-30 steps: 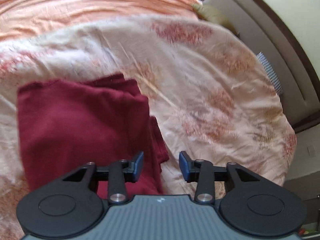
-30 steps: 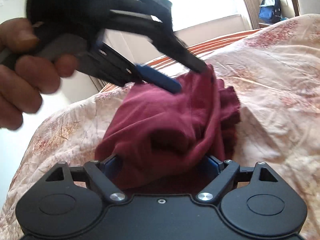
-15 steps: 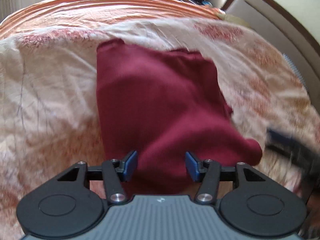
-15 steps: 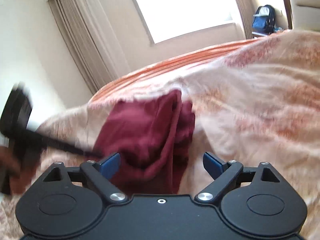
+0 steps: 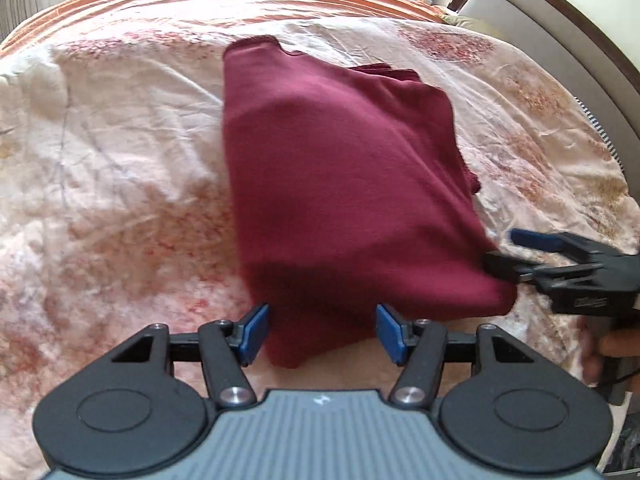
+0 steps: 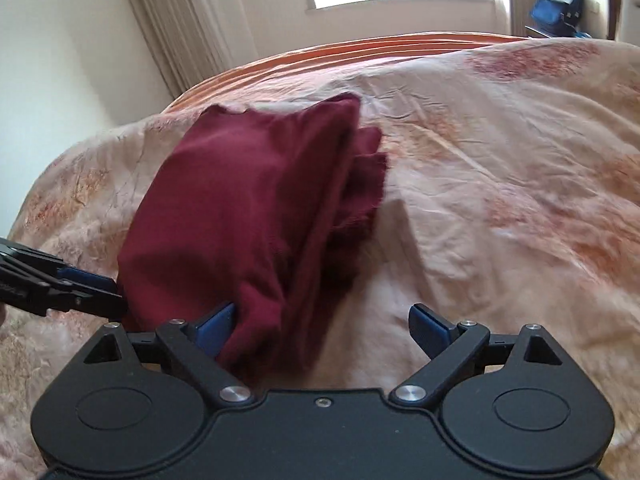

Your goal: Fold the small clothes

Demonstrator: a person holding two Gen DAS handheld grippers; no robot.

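A dark red garment (image 5: pixel 344 184) lies folded in several layers on the bed's floral cover (image 5: pixel 120 168); it also shows in the right wrist view (image 6: pixel 248 216). My left gripper (image 5: pixel 322 334) is open, its blue pads on either side of the garment's near edge. My right gripper (image 6: pixel 324 330) is open at the garment's near corner, the cloth lying over its left pad. In the left wrist view the right gripper (image 5: pixel 508 252) reaches the garment's right corner. In the right wrist view the left gripper (image 6: pixel 92 292) sits at the garment's left edge.
An orange striped sheet (image 5: pixel 200 0) covers the far part of the bed. A padded headboard (image 5: pixel 560 40) runs along the right. A blue bag (image 6: pixel 556 4) sits by the window, and curtains (image 6: pixel 180 20) hang at the left.
My right gripper has let go of the garment and opened wide. The garment has settled onto the bed in a folded stack. My left gripper has swung round to the garment's near edge.
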